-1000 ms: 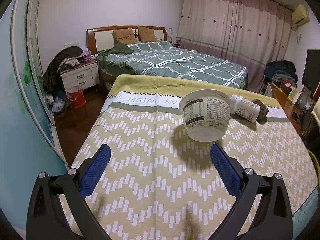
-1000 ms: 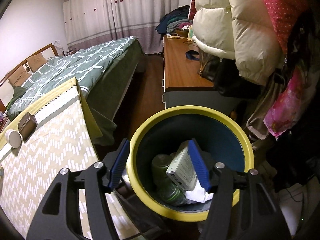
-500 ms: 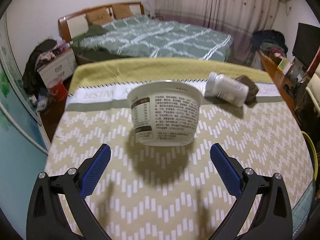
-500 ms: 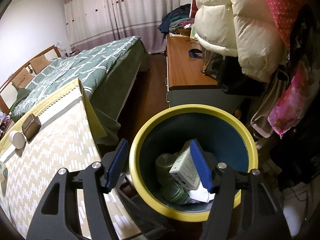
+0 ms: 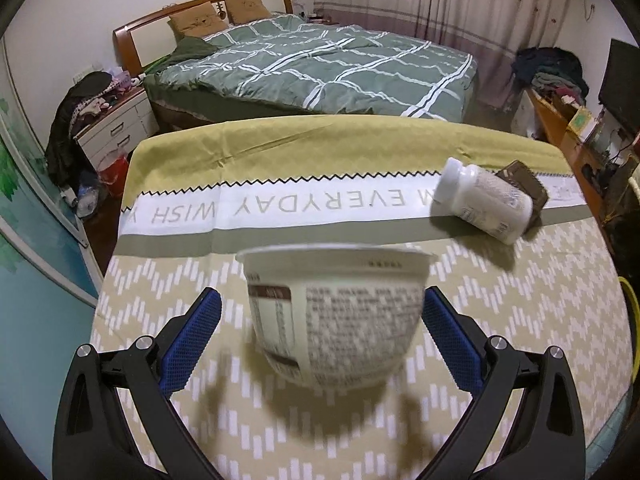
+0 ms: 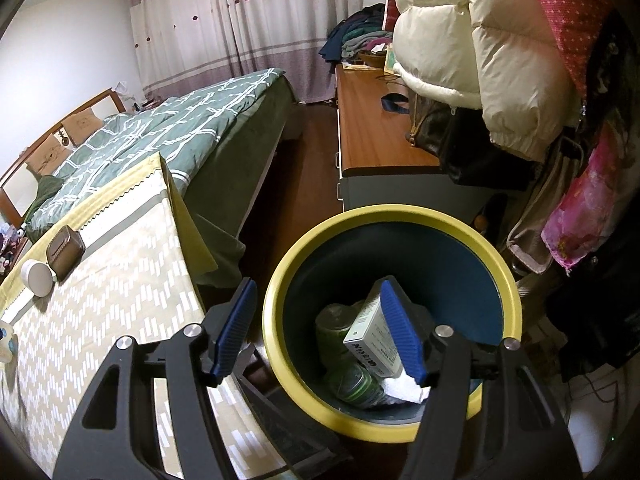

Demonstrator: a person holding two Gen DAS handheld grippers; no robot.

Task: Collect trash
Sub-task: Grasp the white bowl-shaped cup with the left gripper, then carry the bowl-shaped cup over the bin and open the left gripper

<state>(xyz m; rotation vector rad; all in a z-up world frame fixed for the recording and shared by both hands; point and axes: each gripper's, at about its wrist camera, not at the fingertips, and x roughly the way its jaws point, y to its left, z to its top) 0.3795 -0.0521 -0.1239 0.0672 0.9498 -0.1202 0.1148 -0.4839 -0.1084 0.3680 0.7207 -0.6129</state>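
While we're hovering the left gripper with its jaws spread wide, the paper bowl is sitting right between the blue pads on the zigzag tablecloth, and neither pad is pressing on it as far as we can tell. It's looking like a thin disposable noodle-type tub: light, probably empty (we can't see inside), with walls that are going to flex if we squeeze hard. The printed side looks smooth and tapers toward the base, so a grip low down might be sliding off. We're thinking the best spot is just under the rolled rim, where the wall is stiffest and the lip stops it slipping down. Gentle squeeze only, or it's crumpling and popping out.

Further back on the cloth, a white pill bottle is lying on its side, touching a small brown box behind it. The bottle is rigid but round and slick, so we're guessing it'll want to roll; across the body seems safer than the cap.

Over on the other side, the right gripper is hanging over the yellow-rimmed bin with its jaws apart and nothing held. A white carton and a green can are lying down in there already.
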